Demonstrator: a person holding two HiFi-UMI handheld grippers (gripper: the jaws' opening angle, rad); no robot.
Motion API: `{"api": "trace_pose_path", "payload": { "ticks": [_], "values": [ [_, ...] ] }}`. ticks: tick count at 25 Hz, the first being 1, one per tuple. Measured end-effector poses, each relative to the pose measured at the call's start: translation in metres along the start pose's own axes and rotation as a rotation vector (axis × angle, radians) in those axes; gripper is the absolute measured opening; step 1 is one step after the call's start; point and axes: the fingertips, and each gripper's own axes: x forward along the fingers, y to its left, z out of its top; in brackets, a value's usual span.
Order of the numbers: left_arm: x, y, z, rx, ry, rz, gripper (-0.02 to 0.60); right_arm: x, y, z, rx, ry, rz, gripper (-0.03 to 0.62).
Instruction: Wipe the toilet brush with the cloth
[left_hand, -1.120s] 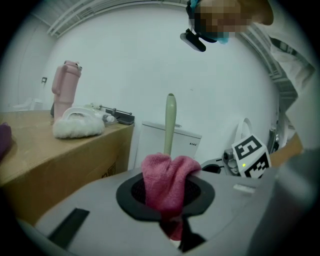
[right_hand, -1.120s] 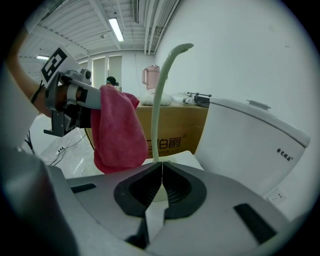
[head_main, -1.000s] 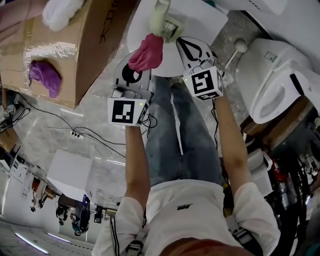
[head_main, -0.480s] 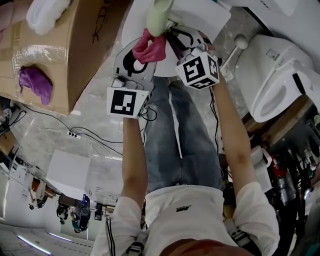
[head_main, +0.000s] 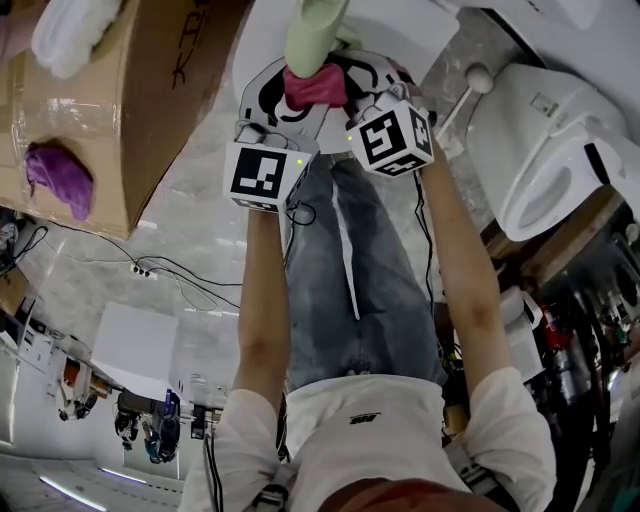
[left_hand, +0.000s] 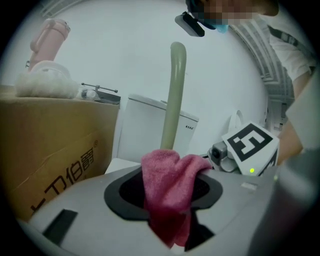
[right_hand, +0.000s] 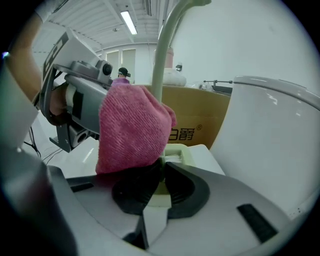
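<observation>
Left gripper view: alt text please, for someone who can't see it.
A pink cloth drapes between the left gripper's tongs, which have just been opening and stand apart. Behind it the pale green toilet brush handle rises upright, with a cardboard box at left, a white toilet tank behind and the other gripper's marker cube at right.

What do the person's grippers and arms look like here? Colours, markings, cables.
Left gripper and right gripper match: light grey tongs with black pads, and a white cube of black square markers with a green light. A thin black cable hangs off the left one. Short white sleeves.
</observation>
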Motion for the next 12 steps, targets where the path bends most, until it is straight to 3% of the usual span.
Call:
{"api": "trace_pose_path", "payload": {
  "ticks": [7,12],
  "values": [
    [0.019,0.006,-0.011,0.027,0.026,0.004,0.190,-0.001,-0.001,0.000,0.005,-0.030,0.006,0.035],
    [0.023,0.009,-0.014,0.037,0.033,0.016,0.126,-0.001,0.000,-0.001,0.019,-0.039,0.015,0.032]
  ]
}}
